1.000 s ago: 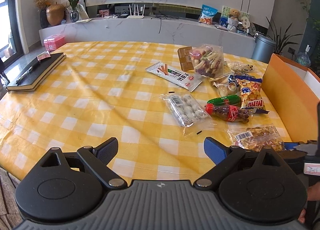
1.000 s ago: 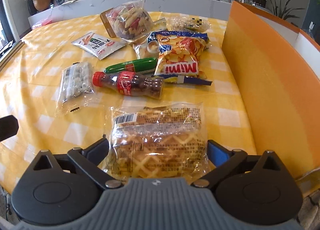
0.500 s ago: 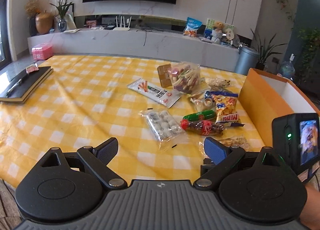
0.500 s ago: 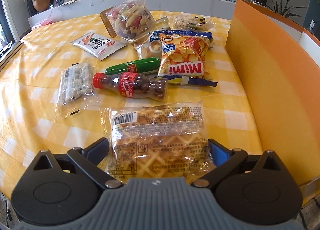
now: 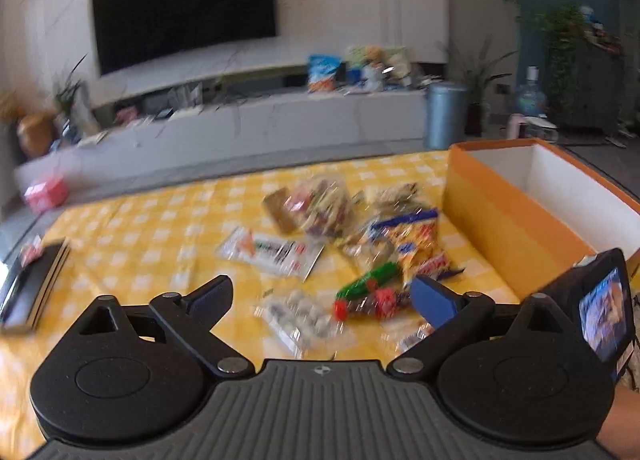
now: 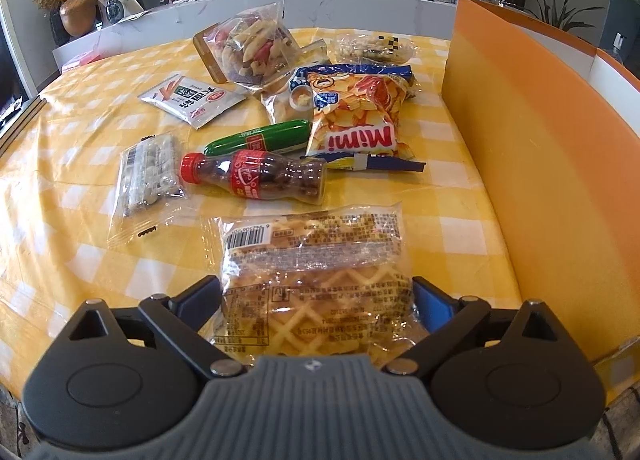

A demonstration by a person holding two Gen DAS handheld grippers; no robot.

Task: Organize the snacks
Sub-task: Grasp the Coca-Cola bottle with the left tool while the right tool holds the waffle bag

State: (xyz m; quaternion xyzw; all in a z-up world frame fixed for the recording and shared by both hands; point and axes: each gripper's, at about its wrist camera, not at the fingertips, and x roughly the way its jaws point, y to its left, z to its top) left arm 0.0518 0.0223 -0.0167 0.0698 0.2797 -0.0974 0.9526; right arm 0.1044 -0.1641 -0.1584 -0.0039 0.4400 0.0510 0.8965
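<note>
Right wrist view: waffle packet (image 6: 316, 284) bracketed by spread right gripper (image 6: 316, 298); slippery film may be squeezed out. Left gripper (image 5: 322, 294) held spread, empty.

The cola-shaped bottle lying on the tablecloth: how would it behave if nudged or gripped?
The cola-shaped bottle lies on its side, so it would probably roll. Its glossy, rounded body looks slippery. It seems stiff, unlike the waffle packet.

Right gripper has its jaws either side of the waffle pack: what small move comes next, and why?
Probably close the right gripper on the waffle pack. The pack lies on the tablecloth between the wide-apart jaws, not yet pinched, and the orange box stands open just to its right.
</note>
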